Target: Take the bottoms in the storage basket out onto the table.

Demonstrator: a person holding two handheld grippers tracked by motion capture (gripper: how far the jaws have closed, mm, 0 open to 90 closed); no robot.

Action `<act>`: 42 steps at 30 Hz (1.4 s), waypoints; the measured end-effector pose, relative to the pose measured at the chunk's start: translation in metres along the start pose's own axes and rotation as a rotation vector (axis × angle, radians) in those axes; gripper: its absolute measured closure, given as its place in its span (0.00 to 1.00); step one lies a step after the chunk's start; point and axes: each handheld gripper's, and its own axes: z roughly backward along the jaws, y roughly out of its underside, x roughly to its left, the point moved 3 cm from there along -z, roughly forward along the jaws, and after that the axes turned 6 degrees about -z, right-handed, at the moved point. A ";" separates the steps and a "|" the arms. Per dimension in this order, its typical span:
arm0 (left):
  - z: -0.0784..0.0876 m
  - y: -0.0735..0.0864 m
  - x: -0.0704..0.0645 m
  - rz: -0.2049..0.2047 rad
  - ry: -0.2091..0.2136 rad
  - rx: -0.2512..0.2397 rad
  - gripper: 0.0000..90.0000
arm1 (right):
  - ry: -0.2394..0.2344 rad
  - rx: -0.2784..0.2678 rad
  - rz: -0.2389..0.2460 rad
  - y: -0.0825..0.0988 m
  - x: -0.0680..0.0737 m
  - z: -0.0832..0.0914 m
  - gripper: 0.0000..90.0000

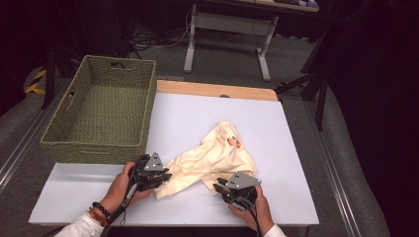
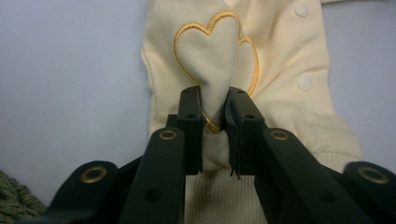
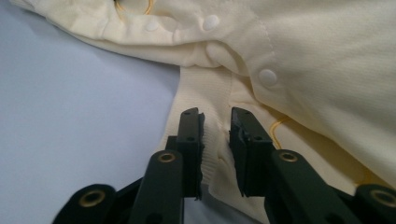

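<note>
You are working at a white table (image 1: 276,148) with a pale yellow baby cardigan (image 1: 210,158) lying crumpled near its front edge, between your two hands. Your left gripper (image 1: 165,176) is pinching a fold of the garment; in the left gripper view its jaws are standing narrow, pressing the cloth just below an embroidered gold heart outline (image 2: 217,51). Your right gripper (image 1: 217,187) is gripping the ribbed hem band (image 3: 208,107) at the cardigan's other near corner, the band sitting squeezed between its narrow jaws. Cream snap buttons (image 3: 267,77) are showing along the placket beside that band. A green woven basket (image 1: 101,111) is standing on the table's far left, apart from the cardigan.
</note>
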 end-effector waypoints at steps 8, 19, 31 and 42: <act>0.006 -0.001 0.001 -0.005 -0.017 -0.020 0.91 | -0.025 -0.001 0.016 0.000 -0.003 0.007 1.00; 0.008 -0.001 0.002 -0.004 -0.022 -0.033 0.92 | -0.016 -0.065 -0.015 -0.003 -0.004 0.017 0.69; 0.008 0.000 0.004 -0.004 -0.024 -0.038 0.91 | 0.013 0.013 0.052 -0.002 0.002 -0.002 0.90; 0.026 0.008 0.018 0.063 -0.077 -0.080 0.92 | 0.002 0.021 0.101 0.010 -0.011 0.031 0.97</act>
